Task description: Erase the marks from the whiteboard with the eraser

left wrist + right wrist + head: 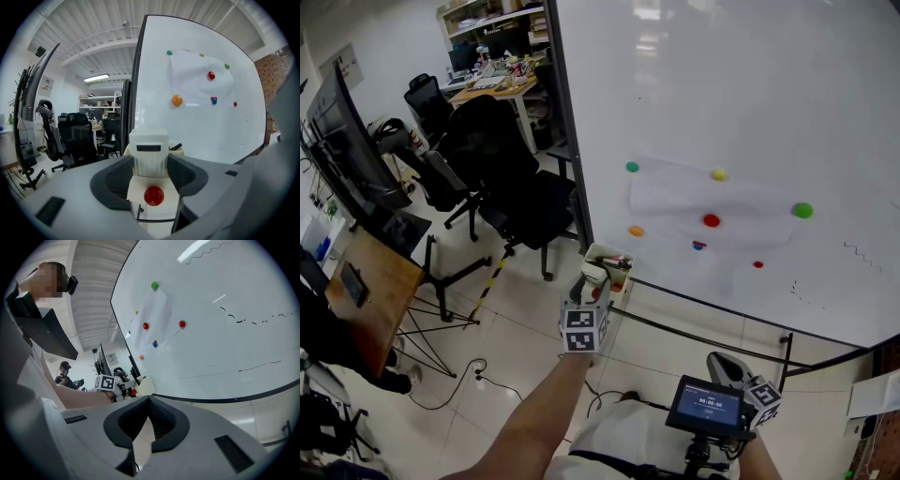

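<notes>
The whiteboard [741, 103] stands on the right and carries a wavy pen mark [862, 253] and short dashes [797, 292]. These marks also show in the right gripper view as the wavy line [206, 254] and the dashes [253, 319]. My left gripper [592, 278] is held near the board's lower left corner. It is shut on the white eraser [149, 152], which has a red dot [153, 195] on its near face. My right gripper [724, 364] hangs low by the board's bottom edge; its jaws [149, 401] meet at the tips with nothing between them.
A paper sheet [712, 199] is pinned by coloured magnets, among them a red magnet [711, 220] and a green magnet [803, 210]. A cream marker tray [609, 261] sits at the board's corner. Black office chairs [502, 159], a wooden desk [370, 291] and floor cables [478, 375] fill the left.
</notes>
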`<state>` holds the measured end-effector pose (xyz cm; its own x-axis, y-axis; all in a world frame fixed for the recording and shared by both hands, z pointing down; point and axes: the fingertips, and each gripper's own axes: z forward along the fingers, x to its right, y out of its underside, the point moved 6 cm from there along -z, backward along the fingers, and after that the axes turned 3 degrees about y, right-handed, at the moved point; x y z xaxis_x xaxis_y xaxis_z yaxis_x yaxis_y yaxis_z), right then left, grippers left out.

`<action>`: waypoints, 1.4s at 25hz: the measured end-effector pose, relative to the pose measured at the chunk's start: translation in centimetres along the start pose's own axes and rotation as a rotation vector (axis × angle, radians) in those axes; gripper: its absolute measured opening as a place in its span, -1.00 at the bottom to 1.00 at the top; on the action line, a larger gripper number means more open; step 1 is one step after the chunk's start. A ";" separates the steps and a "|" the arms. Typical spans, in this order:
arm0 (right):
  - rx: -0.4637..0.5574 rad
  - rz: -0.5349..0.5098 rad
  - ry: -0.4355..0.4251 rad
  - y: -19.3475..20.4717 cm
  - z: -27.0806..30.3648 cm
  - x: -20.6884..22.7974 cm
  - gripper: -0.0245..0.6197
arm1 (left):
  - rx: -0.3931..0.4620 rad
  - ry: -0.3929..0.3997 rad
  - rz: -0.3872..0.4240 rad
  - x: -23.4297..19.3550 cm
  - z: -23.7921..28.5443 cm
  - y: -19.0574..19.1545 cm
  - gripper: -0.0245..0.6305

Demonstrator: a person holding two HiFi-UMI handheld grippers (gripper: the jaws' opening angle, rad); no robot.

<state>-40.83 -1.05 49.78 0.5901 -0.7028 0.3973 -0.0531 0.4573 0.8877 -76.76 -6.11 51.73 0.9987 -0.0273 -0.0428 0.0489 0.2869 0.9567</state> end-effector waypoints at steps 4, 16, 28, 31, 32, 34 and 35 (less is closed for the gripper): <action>-0.011 0.007 0.001 0.3 -0.2 -0.1 -0.86 | 0.049 0.011 0.061 0.8 -1.1 -1.2 -0.13; 0.011 0.025 0.062 0.7 -2.0 1.5 -0.86 | 0.218 0.236 0.140 6.9 -4.6 -6.4 -0.13; 0.153 0.063 0.273 -2.0 -10.6 6.4 -0.86 | 0.087 0.655 0.166 22.2 -2.9 -2.9 -0.13; 0.185 0.080 0.310 -1.8 -13.8 7.5 -0.87 | 0.086 0.688 0.180 25.7 -2.8 -3.0 -0.13; 0.194 0.083 0.318 -1.8 -14.9 8.0 -0.86 | 0.083 0.696 0.186 26.9 -2.9 -3.1 -0.13; 0.215 0.086 0.332 -2.0 -17.2 9.1 -0.86 | 0.073 0.709 0.199 29.7 -3.0 -3.2 -0.13; 0.226 0.087 0.336 -2.1 -18.4 9.7 -0.87 | 0.066 0.713 0.205 31.1 -3.2 -3.2 -0.13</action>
<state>-20.20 1.19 47.48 0.8040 -0.4324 0.4082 -0.2678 0.3496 0.8978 -45.78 -4.85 46.45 0.7558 0.6546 -0.0167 -0.1178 0.1611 0.9799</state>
